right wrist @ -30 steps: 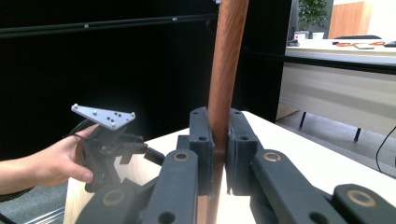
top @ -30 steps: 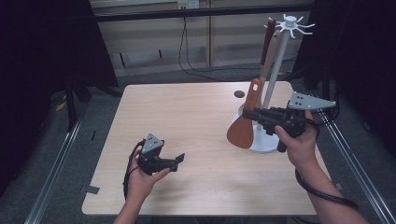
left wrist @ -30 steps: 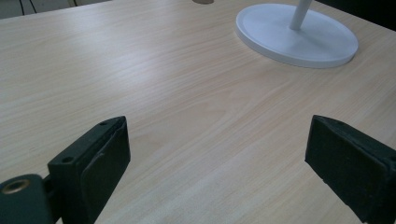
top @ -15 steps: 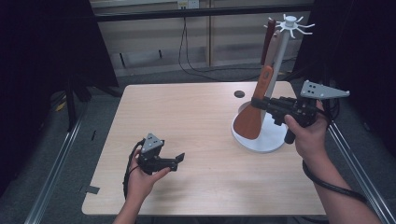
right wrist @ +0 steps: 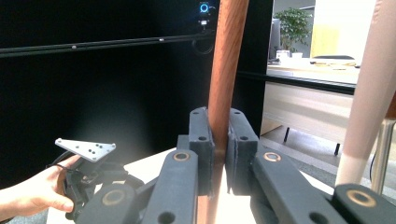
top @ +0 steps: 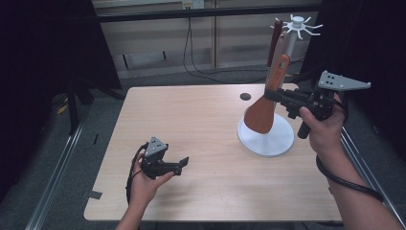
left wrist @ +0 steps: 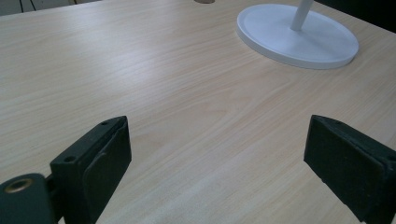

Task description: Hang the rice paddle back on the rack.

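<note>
The spatula [top: 264, 106] hangs nearly upright beside the rack [top: 287, 72] pole, blade just above the rack's base, handle top short of the hooks above it; the right gripper [top: 275, 95], far nearer than the left, clamps its handle from the side. The right gripper view shows the pads pinching the handle [right wrist: 224, 84]. The left gripper [left wrist: 219, 172] rests wide open, well apart from the rack.
</note>
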`<action>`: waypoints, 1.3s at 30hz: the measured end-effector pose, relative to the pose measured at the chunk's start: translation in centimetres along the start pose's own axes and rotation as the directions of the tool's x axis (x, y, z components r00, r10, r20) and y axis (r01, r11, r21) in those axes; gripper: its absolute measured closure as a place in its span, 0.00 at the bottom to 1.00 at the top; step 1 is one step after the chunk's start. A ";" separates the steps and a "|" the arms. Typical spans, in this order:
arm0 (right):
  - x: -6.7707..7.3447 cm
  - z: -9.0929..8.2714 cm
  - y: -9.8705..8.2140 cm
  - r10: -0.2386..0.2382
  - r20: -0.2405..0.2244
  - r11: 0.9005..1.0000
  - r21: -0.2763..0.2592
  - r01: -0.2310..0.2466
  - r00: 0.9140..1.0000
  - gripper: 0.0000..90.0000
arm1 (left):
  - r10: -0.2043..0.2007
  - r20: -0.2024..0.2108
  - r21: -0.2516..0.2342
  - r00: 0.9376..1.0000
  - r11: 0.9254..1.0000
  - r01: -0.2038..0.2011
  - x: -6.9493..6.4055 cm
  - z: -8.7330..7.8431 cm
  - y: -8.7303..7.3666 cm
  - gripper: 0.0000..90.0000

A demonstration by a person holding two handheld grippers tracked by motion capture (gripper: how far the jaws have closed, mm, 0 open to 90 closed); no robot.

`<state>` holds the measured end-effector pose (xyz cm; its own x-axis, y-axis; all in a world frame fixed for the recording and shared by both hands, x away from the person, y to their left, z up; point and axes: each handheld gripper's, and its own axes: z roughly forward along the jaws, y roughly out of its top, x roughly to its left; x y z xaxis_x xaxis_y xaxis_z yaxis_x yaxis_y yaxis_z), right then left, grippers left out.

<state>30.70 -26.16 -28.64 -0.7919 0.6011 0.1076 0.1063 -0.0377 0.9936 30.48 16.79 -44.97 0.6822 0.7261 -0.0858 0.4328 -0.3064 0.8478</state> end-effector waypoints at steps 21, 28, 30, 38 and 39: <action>-1.3 -0.6 1.4 0.000 0.026 1.000 -0.020 0.001 1.000 0.93 | 0.004 0.001 0.002 1.000 1.000 -0.004 0.1 0.0 0.0 0.08; -1.8 -0.9 1.7 0.004 0.035 1.000 -0.029 -0.003 0.999 0.93 | 0.003 0.000 0.000 1.000 1.000 -0.003 0.1 0.0 0.1 0.08; -2.0 -1.0 1.9 0.003 0.036 1.000 -0.028 -0.002 0.999 0.93 | 0.002 0.005 0.003 1.000 1.000 -0.002 0.1 0.0 0.1 0.08; -2.7 -1.1 2.4 0.013 0.049 0.999 -0.032 -0.012 0.999 0.93 | -0.009 0.009 0.003 1.000 1.000 0.009 0.1 0.2 -0.1 0.08; -2.9 -1.1 2.4 0.018 0.052 0.999 -0.031 -0.016 0.998 0.93 | -0.002 0.008 0.006 1.000 1.000 0.002 0.1 0.2 -0.1 0.08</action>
<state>32.65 -28.86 -26.55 -0.7574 0.6413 0.1231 0.1002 -0.0721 0.9924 30.63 16.81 -45.12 0.6859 0.7219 -0.0916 0.4378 -0.3088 0.8444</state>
